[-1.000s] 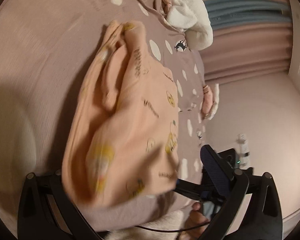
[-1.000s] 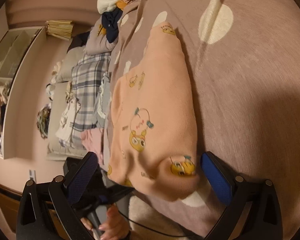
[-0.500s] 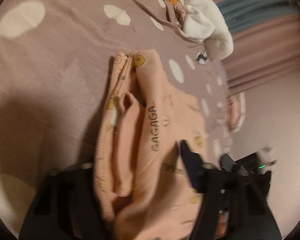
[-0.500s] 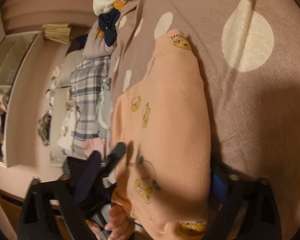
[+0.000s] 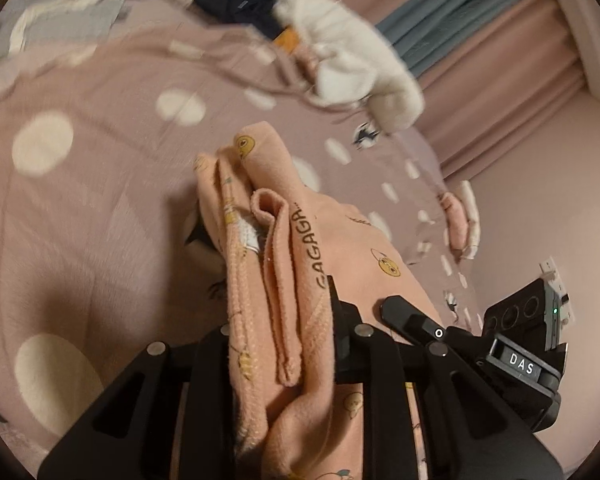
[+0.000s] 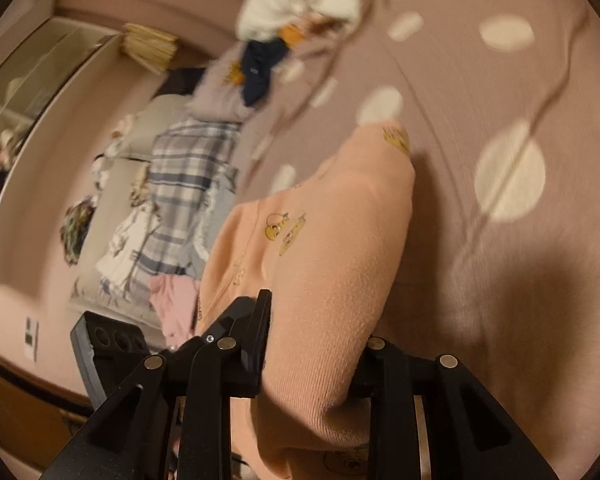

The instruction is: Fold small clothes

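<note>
The peach garment (image 5: 300, 248) is soft knit cloth, matt, with a fine ribbed weave and a fuzzy fleece look on its turned-over hems. The bed cover (image 5: 100, 200) is matt mauve cloth, lightly napped, with cream dots. The white garment (image 5: 352, 68) looks plush and fluffy. Both the left gripper (image 5: 280, 364) and right gripper (image 6: 308, 364) are smooth black plastic with a dull sheen and small bright metal pins. The curtain (image 5: 500, 60) is matt pleated cloth.
</note>
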Available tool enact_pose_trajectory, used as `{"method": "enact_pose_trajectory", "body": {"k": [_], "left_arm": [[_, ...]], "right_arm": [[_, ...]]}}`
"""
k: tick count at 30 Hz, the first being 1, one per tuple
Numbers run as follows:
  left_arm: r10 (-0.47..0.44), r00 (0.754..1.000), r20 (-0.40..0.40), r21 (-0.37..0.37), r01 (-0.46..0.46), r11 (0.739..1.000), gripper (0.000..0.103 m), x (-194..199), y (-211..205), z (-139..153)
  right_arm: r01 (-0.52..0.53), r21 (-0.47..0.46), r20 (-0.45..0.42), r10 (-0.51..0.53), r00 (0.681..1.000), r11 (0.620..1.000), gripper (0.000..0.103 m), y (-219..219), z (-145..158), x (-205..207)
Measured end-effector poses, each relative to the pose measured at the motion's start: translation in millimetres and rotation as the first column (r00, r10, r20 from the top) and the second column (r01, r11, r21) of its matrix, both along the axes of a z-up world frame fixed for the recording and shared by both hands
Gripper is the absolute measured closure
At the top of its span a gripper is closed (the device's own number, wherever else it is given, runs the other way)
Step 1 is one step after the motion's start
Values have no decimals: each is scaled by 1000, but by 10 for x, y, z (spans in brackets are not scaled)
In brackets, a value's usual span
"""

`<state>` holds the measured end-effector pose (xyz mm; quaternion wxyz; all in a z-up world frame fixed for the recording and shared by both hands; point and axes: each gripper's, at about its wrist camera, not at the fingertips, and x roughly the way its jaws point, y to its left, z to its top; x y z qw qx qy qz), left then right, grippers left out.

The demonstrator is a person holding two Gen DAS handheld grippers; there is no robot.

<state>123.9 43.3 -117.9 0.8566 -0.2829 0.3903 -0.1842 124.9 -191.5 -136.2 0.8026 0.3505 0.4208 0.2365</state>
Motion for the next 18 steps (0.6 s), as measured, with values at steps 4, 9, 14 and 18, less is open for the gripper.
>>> {"method": "enact_pose_trajectory", "body": {"k": [4, 9, 14, 18], "left_arm": [[-23, 995, 101, 40, 19, 999, 82, -172, -152, 427], [-96, 974, 204, 58, 86, 995, 82, -324, -462, 901], [-140, 950, 279, 76, 123, 989, 81, -375, -822, 1261], [-118, 963, 244, 88, 99, 991, 34, -343, -926, 1266]], "right_arm": [[4, -18, 107, -2, 994, 1000, 74, -96, 382, -180], [39, -34, 228, -30, 973, 999, 74, -331, 856, -406], [92, -63, 327, -67, 943, 994, 74, -590, 1278, -542], [142, -161, 334, -81, 939, 977, 51, -712, 1336, -536]]}}
